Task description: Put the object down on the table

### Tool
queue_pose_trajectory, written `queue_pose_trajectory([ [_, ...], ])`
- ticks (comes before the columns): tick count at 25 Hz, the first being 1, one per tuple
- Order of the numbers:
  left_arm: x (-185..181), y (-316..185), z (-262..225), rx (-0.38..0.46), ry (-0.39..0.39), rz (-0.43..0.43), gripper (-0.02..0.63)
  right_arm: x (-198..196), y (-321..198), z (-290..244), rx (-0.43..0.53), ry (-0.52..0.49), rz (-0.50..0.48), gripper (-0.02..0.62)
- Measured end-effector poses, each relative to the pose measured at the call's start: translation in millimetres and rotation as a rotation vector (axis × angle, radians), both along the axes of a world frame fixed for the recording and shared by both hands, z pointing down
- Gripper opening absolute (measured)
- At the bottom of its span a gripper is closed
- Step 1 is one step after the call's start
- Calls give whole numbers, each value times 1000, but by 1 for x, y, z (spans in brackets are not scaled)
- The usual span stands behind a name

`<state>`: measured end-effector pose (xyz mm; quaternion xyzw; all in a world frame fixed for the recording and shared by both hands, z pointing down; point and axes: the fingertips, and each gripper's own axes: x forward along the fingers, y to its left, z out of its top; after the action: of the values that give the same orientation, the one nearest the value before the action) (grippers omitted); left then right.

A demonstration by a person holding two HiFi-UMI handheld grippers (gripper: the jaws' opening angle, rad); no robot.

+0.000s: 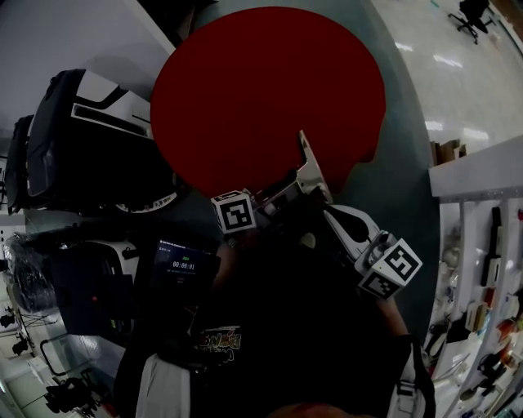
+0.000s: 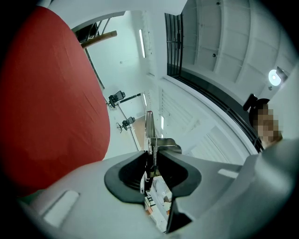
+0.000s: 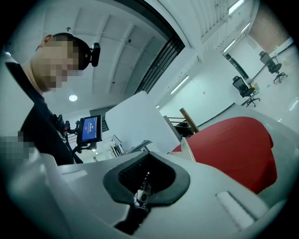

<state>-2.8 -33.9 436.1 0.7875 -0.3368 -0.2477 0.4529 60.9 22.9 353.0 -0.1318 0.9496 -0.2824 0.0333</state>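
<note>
A silvery metal tool (image 1: 309, 166), with a flat blade, a bracket and a small spring, is held up in the air over the near edge of the round table (image 1: 261, 90), which has a red cloth on it. In the left gripper view the tool (image 2: 150, 135) rises from between the black pads, and my left gripper (image 2: 152, 179) is shut on it. My right gripper (image 3: 140, 196) comes in from the right. Its pads are close together around a small metal part, and the tool's blade (image 3: 188, 150) shows just beyond them. In the head view both grippers meet at the tool's base.
Black-and-white machines (image 1: 82, 139) stand to the left of the table. A dark screen (image 1: 184, 265) showing a timer is at the near left. White shelving (image 1: 482, 269) with small items fills the right side. An office chair (image 1: 474, 16) stands far off.
</note>
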Motion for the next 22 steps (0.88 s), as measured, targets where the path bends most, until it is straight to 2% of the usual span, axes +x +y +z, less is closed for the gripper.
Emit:
queue_pose_trajectory([
  [6, -42, -41, 7, -37, -30, 1, 109, -27, -23, -8, -14, -2, 45, 3],
  [9, -74, -75, 32, -63, -119, 2, 108, -39, -39, -7, -15, 20, 86, 3],
  [12, -108, -113, 68, -121, -253, 20, 107, -52, -51, -5, -14, 50, 129, 3],
  [14, -136, -141, 92, -143, -407, 23, 106, -59, -59, -2, -27, 74, 159, 3],
  [16, -163, -169, 116, -155, -601, 23, 106, -63, -67, 3, -49, 100, 197, 3],
  [19, -193, -203, 145, -118, -986, 54, 106, -68, -76, 9, -68, 125, 248, 3],
  [22, -207, -231, 164, 5, -1368, 123, 106, -69, -81, 14, -84, 144, 297, 3],
])
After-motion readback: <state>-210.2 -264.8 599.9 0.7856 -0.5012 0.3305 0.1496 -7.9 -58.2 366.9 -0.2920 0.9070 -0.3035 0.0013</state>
